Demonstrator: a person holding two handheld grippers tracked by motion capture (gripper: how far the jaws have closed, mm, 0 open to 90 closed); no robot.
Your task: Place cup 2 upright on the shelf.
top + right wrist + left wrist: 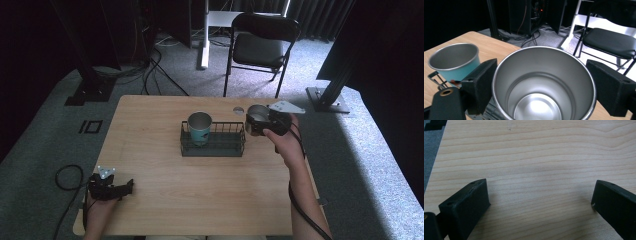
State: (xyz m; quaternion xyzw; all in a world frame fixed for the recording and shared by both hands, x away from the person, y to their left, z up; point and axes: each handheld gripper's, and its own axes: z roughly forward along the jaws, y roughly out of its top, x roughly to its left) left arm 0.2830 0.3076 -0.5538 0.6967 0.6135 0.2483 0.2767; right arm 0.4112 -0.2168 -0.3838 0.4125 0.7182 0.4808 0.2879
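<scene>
A black wire basket [226, 148] stands mid-table with a teal-sided metal cup [200, 127] upright in its left end. My right gripper [258, 123] is shut on a bare steel cup [257, 115], held upright just off the basket's right end. In the right gripper view the steel cup [536, 105] sits empty between the two jaws of the right gripper [541, 82], with the teal cup [456, 62] and a bit of basket wire [434, 77] to its left. My left gripper [128, 187] rests near the table's front left corner, open; in the left gripper view, bare wood lies between the jaws of the left gripper [540, 200].
The wooden table [200, 200] has a small round hole [238, 109] near its far edge. A black folding chair [260, 47] stands beyond the table. Dark stand posts and cables [150, 70] lie on the grey carpet at the far left.
</scene>
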